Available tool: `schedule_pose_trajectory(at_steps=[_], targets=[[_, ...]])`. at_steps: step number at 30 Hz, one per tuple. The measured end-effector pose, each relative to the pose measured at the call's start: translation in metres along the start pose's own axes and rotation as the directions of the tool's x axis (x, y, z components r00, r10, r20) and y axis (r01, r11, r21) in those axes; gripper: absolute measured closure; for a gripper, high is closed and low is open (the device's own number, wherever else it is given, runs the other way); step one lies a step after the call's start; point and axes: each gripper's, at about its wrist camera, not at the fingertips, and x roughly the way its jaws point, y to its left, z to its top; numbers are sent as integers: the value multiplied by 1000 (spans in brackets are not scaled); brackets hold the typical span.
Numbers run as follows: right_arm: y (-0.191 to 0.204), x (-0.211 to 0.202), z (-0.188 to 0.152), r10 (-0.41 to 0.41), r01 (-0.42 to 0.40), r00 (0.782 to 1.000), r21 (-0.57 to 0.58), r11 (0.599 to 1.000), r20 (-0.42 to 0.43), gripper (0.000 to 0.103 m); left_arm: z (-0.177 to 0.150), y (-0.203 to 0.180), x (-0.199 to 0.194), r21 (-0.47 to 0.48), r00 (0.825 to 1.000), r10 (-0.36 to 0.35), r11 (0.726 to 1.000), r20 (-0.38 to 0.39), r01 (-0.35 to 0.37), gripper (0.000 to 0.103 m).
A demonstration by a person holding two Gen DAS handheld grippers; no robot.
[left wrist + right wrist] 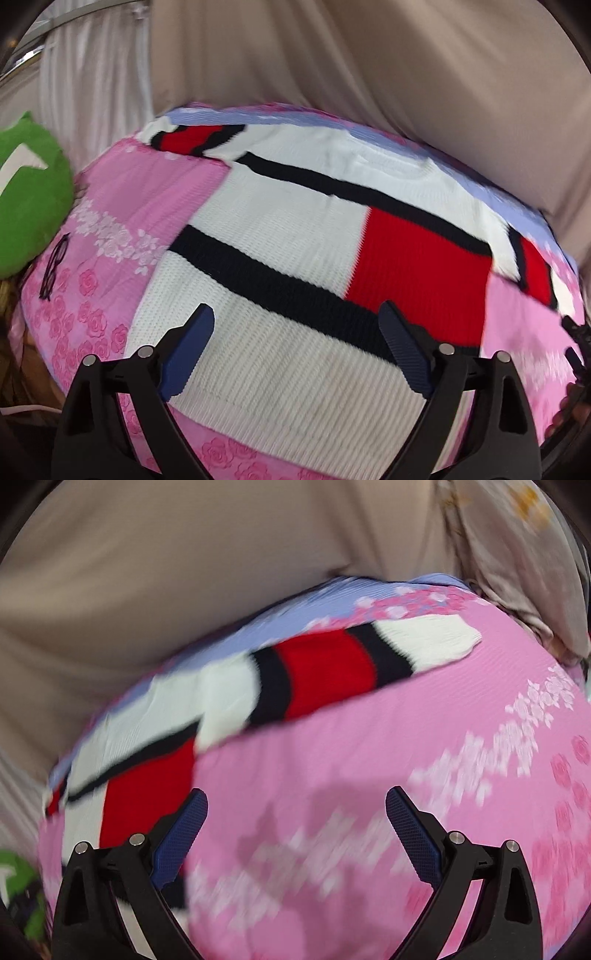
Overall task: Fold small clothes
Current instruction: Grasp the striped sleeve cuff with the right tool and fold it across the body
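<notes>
1 knit sweater, 1 pink bedsheet, 1 green cushion, 1 pr glasses

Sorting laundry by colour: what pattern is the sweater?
The sweater is white knit with navy stripes and red blocks; clearest in left wrist view.

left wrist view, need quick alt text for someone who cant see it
A white knit sweater with navy stripes and red blocks lies spread flat on a pink floral bedsheet. The open left gripper hovers over its hem, holding nothing. A green cushion sits at the left edge.
</notes>
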Motion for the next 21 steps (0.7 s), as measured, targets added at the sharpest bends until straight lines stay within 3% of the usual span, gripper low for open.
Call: schedule_pose_trajectory(at_steps=[4,7,13,14,15,16,17,19,21], targets=[[-68,44,52,21,-29,999,174,984,46,15,5,-7,13,5,1000,-4,1000,-24,4,11],[-102,73,72,37,-47,998,265,963,46,22,4,-16,23,46,997,17,999,-80,-13,10],[-128,102,92,74,-105,992,334,937,106,33,-3,-25,27,65,995,32,998,-91,-26,10],[-129,104,96,73,-109,991,342,933,116,42,-3,-26,27,62,995,28,998,-93,-23,10],[-131,108,99,83,-120,990,354,928,116,68,-4,-27,27,62,995,25,998,-93,-19,10],[-132,114,104,101,-132,990,373,918,100,84,-4,-27,28,66,995,23,998,-93,-16,10],[-131,116,108,98,-125,991,381,916,91,92,-3,-27,28,71,995,21,997,-94,-14,10],[-110,104,120,104,-151,983,334,931,153,93,-1,-27,28,86,996,31,996,-87,-23,10],[-69,84,134,188,-236,959,232,944,210,93,2,-23,27,87,997,38,996,-69,-32,10]])
